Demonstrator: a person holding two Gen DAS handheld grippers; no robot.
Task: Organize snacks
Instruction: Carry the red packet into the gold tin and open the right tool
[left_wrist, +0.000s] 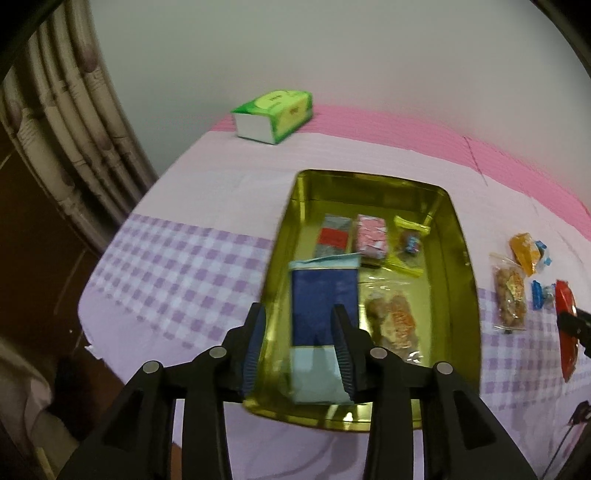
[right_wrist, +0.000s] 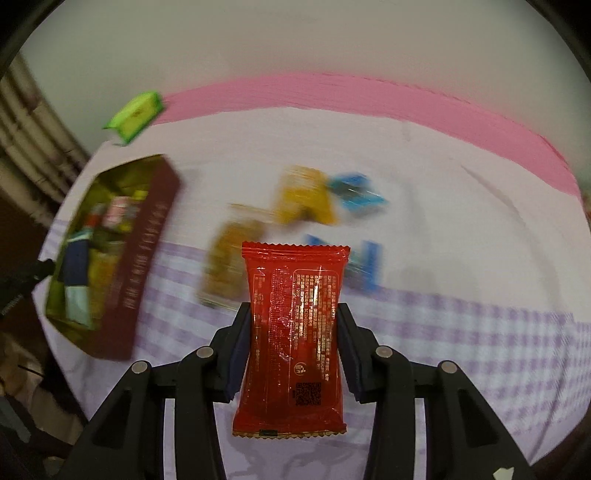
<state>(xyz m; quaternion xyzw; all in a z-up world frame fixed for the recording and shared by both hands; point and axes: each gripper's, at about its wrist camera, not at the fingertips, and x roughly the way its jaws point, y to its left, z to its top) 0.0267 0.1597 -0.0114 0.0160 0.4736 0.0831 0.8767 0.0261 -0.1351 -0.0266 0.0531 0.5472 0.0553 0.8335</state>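
Clamped on the red packet (right_wrist: 291, 339), my right gripper (right_wrist: 292, 347) points forward and slightly down over the checked cloth (right_wrist: 461, 332); the packet's long axis runs along the fingers, serrated far edge away from me. My left gripper (left_wrist: 301, 347) hangs with jaws apart over the near end of the gold tin (left_wrist: 461, 295), at the table's left. Directly below lies a blue packet (left_wrist: 321, 314), lengthwise near-to-far in the tin. Beyond it I see a pink packet (left_wrist: 371, 236). Far left sits a green tissue pack (left_wrist: 275, 114).
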